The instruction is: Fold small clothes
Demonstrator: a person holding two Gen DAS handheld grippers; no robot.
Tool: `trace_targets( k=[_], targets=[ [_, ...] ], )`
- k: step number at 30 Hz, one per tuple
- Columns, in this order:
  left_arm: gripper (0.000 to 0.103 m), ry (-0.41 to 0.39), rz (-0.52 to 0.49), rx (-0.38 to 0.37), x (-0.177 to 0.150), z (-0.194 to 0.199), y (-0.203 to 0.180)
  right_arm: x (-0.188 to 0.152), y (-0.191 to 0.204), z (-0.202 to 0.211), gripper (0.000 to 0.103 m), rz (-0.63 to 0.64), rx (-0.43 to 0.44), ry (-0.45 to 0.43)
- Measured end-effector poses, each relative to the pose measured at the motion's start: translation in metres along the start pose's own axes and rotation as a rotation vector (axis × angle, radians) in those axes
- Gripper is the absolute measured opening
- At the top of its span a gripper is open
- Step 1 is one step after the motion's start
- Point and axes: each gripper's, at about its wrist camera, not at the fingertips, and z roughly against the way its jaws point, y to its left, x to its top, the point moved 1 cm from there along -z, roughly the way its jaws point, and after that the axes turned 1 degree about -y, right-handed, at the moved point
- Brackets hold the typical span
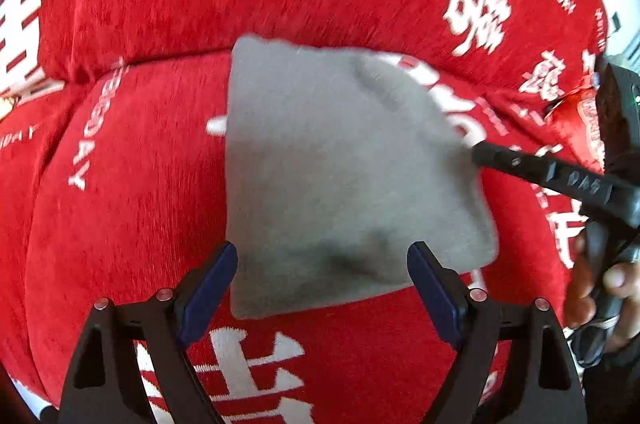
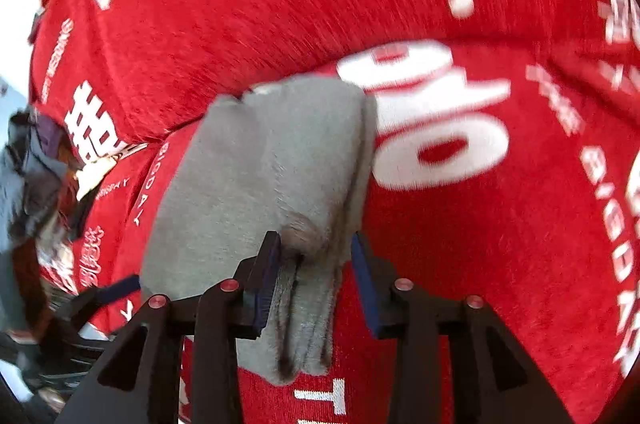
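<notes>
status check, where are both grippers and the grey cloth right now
Left gripper open over near edge of folded grey cloth. Right gripper open, straddling its layered edge. Cloth lies on red printed cover. Nothing in the way.

White "BIGDAY" lettering on red cover (image 2: 520,224), large white Chinese characters, partly blurred

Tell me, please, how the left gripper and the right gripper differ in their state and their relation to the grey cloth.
The left gripper has its jaws spread wide, apart from the grey cloth; the right gripper has a narrower gap with the cloth's layered edge between its fingers. The left holds nothing; whether the right pinches is unclear. Both have blue pads over the red cover.
</notes>
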Motion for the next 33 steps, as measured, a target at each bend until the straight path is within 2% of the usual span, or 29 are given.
trace_targets(
  k=[4,6,8,10,12,13,14,15,18,21,24,28,31,33],
  targets=[
    [0.087,-0.027,-0.019,0.001,0.01,0.001,-0.01,0.003,0.035,0.012,0.041,0.143,-0.039,-0.071],
    [0.087,-0.008,-0.015,0.02,0.013,-0.011,-0.007,0.001,0.044,0.005,0.041,0.181,-0.011,-0.06],
    [0.087,0.034,-0.009,0.061,0.009,-0.029,0.0,-0.002,0.04,-0.01,0.041,0.161,0.038,-0.015],
    [0.087,0.06,-0.015,0.106,0.001,-0.043,0.009,-0.004,0.024,-0.024,0.041,0.117,0.021,0.019],
    [0.087,0.079,0.003,0.083,-0.005,-0.044,0.016,-0.006,0.003,-0.027,0.04,0.047,0.03,0.023],
    [0.087,0.086,0.016,0.071,-0.005,-0.042,0.019,-0.005,-0.004,-0.024,0.044,0.024,0.008,0.019],
    [0.087,0.086,0.036,0.042,-0.002,-0.036,0.022,-0.004,-0.008,-0.023,0.052,0.026,-0.041,0.042],
    [0.087,0.073,0.041,0.032,0.001,-0.031,0.022,-0.003,-0.008,-0.02,0.052,0.032,-0.043,0.044],
    [0.087,-0.006,0.019,0.043,0.025,-0.015,0.018,0.006,0.002,-0.001,0.052,0.078,-0.031,-0.023],
    [0.087,-0.015,0.006,0.058,0.052,-0.024,0.016,0.027,0.02,0.004,0.054,0.131,-0.008,-0.069],
    [0.087,0.028,-0.019,0.077,0.069,-0.05,0.012,0.056,0.035,-0.019,0.056,0.163,0.021,-0.038],
    [0.088,0.086,-0.009,0.124,0.07,-0.083,0.019,0.081,0.033,-0.076,0.056,0.097,0.097,0.082],
    [0.101,0.078,0.03,0.1,0.062,-0.088,0.033,0.091,0.019,-0.108,0.055,0.093,0.051,0.121],
    [0.102,0.104,0.083,0.03,0.059,-0.093,0.049,0.098,0.006,-0.119,0.055,0.108,-0.042,0.111]
  ],
)
